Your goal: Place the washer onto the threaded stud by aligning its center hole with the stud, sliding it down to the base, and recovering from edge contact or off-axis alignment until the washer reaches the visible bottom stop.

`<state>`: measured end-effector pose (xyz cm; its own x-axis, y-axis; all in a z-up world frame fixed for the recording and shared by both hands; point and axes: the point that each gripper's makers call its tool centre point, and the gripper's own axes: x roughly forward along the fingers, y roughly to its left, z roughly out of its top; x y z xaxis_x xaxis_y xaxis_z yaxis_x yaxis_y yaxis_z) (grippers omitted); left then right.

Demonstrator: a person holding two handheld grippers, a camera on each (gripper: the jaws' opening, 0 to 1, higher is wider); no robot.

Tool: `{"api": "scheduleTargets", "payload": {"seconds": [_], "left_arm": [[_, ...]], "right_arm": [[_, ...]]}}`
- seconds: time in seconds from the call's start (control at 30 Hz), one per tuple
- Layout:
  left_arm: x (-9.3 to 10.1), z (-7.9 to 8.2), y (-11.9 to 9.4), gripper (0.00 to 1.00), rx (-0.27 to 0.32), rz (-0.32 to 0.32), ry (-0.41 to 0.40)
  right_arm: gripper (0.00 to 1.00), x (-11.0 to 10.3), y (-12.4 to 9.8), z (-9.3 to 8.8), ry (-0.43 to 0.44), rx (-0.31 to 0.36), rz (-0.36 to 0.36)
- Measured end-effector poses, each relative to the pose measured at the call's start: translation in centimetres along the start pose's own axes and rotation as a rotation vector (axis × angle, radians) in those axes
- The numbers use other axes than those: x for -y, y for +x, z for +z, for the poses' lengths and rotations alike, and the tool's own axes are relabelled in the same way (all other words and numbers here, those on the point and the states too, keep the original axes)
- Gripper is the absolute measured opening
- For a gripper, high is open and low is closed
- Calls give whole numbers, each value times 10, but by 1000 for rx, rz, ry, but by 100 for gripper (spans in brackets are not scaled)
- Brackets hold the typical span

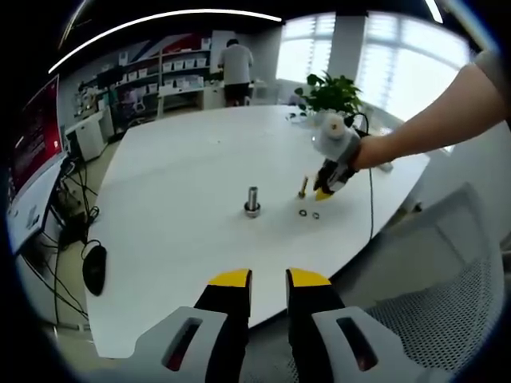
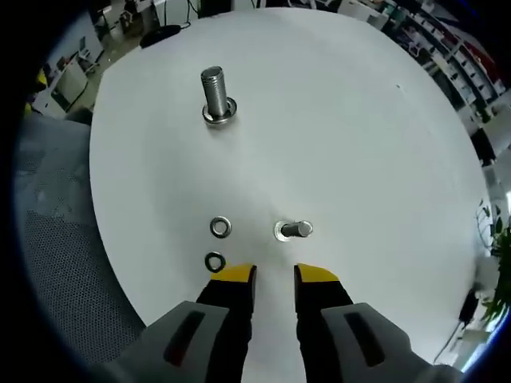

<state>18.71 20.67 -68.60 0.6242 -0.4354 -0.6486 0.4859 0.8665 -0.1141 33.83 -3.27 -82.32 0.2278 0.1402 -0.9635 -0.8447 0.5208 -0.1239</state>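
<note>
On the white surface, two loose washers wait just ahead of the right gripper.

The silvery washer and the dark washer lie flat beside a small stud; a larger threaded stud stands well apart. Both the right gripper and the left gripper are slightly spread, holding nothing. A good pick would likely take one washer by its edge, keep it level, then centre its hole over the stud. Beyond: shelves, a potted plant, windows, a person standing.

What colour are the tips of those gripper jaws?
Yellow tips on black jaws, clearest on the right gripper in the right gripper view.
</note>
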Motion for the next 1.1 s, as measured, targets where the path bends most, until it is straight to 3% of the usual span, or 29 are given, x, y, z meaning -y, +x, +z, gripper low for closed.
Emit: {"api": "scheduleTargets", "payload": {"seconds": [0.3, 0.47, 0.57, 0.7, 0.83, 0.97, 1.0, 1.03, 1.1], "left_arm": [[-1, 1, -1, 16, 7, 8, 7], [-1, 0, 0, 16, 3, 7, 10], [-1, 0, 0, 16, 4, 10, 13], [-1, 0, 0, 16, 1, 10, 14], [-1, 0, 0, 15, 1, 9, 12], [-1, -1, 1, 15, -5, 6, 15], [-1, -1, 0, 15, -5, 7, 14], [-1, -1, 0, 15, -6, 7, 14], [0, -1, 1, 15, -6, 3, 12]], "right_arm": [[23, -20, -1, 1, -17, 32, 30], [24, -36, 2, -4, -49, 18, 64], [24, -44, 1, 0, -75, 56, 93], [24, -45, 5, 0, -92, 46, 87], [24, -53, 7, 6, -38, 69, 133], [22, -56, 12, -3, -127, 11, 130], [20, -61, 12, 5, -141, 64, 150], [20, -58, 11, 0, -117, 33, 135], [19, -55, 12, 1, -103, 35, 140]]}}
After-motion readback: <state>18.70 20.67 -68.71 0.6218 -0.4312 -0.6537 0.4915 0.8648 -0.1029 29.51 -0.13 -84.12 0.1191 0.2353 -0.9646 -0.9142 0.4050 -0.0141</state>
